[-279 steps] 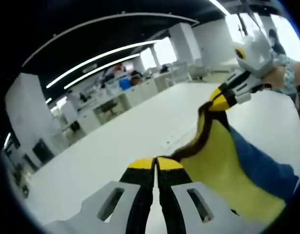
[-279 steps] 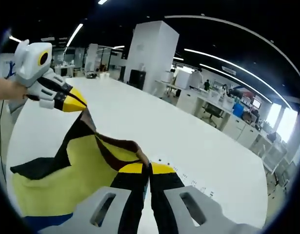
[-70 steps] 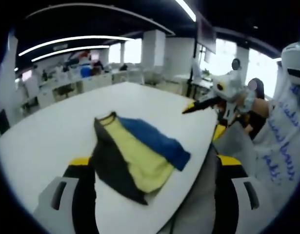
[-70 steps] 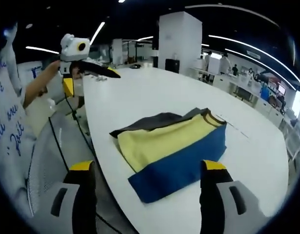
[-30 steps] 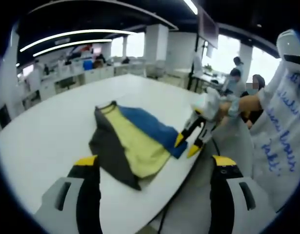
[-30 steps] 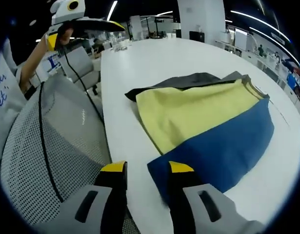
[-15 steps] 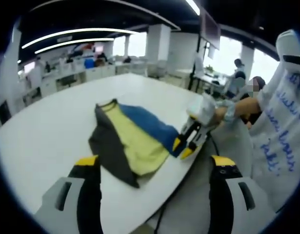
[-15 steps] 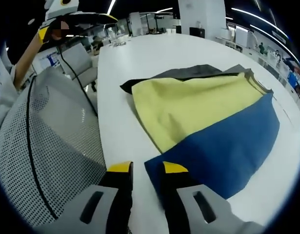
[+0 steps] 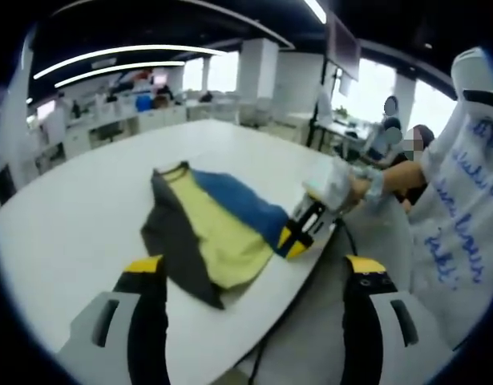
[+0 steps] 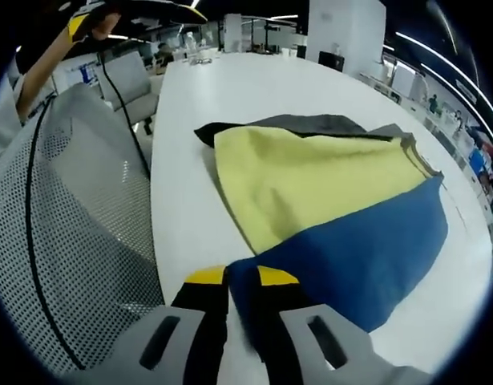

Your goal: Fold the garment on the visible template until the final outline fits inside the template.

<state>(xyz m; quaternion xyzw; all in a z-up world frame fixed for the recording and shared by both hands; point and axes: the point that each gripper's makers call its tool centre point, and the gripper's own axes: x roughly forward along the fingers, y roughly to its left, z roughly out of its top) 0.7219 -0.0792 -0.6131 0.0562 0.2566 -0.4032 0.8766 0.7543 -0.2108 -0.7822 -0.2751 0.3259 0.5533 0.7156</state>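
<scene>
The garment (image 10: 326, 208), partly folded, lies on the white table (image 10: 254, 88) by its near edge, long axis running from the blue hem corner to the far neckline. The right gripper (image 10: 230, 277) has its jaws clamped on that blue corner. The left gripper (image 9: 250, 269) stands released, jaws wide apart. Risk, judged: a thin pinch could slip, or drag the fold askew off the edge.

bare table (image 10: 254, 88) beyond garment (image 10: 326, 200); mesh chair (image 10: 62, 233) crowds near table edge.

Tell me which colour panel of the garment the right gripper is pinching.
The blue panel: the right gripper is shut on its near corner; the yellow panel and dark panel lie beyond.
</scene>
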